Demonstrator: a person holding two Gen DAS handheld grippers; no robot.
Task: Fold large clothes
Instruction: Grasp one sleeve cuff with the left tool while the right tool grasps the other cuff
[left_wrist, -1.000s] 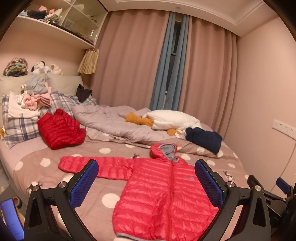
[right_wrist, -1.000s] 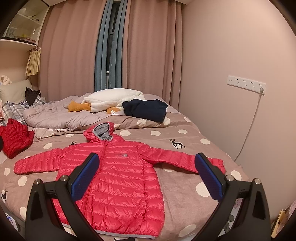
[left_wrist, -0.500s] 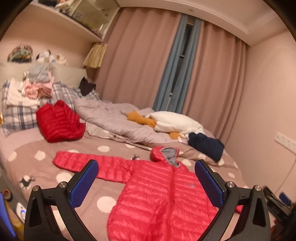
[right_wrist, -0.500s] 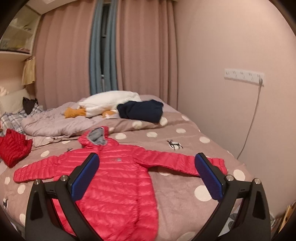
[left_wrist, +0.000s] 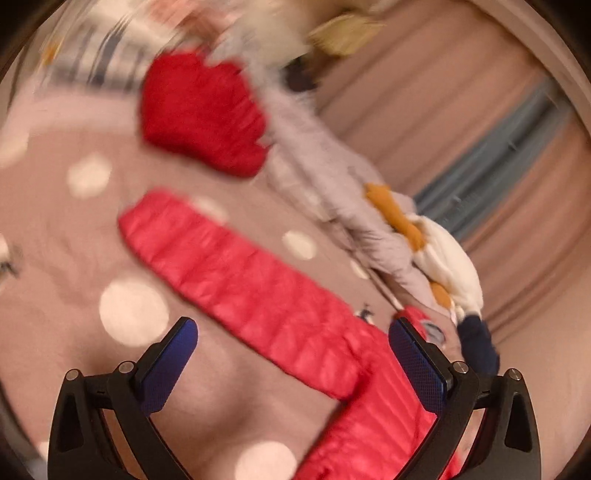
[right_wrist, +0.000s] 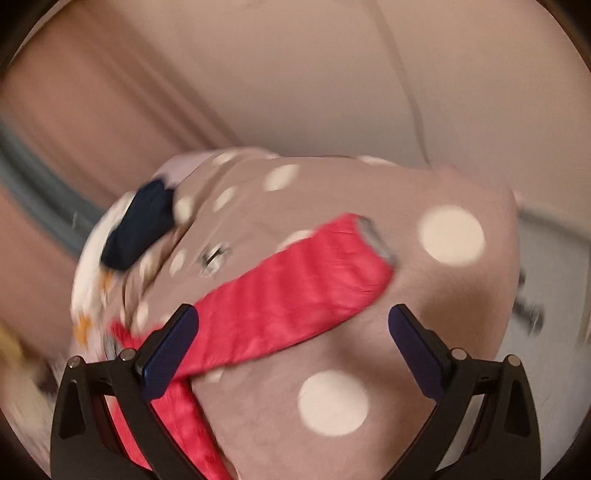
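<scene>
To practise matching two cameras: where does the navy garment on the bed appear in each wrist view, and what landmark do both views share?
Left wrist view: navy garment at lower right, just past the right-hand finger.
Right wrist view: navy garment at middle left, beside the white bundle.
Shared landmark: the red puffer jacket spread on the bed.

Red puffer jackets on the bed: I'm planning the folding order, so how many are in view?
2. One red jacket lies spread flat near the grippers; a darker red jacket sits bunched farther up the bed. Blur may hide others.
</scene>
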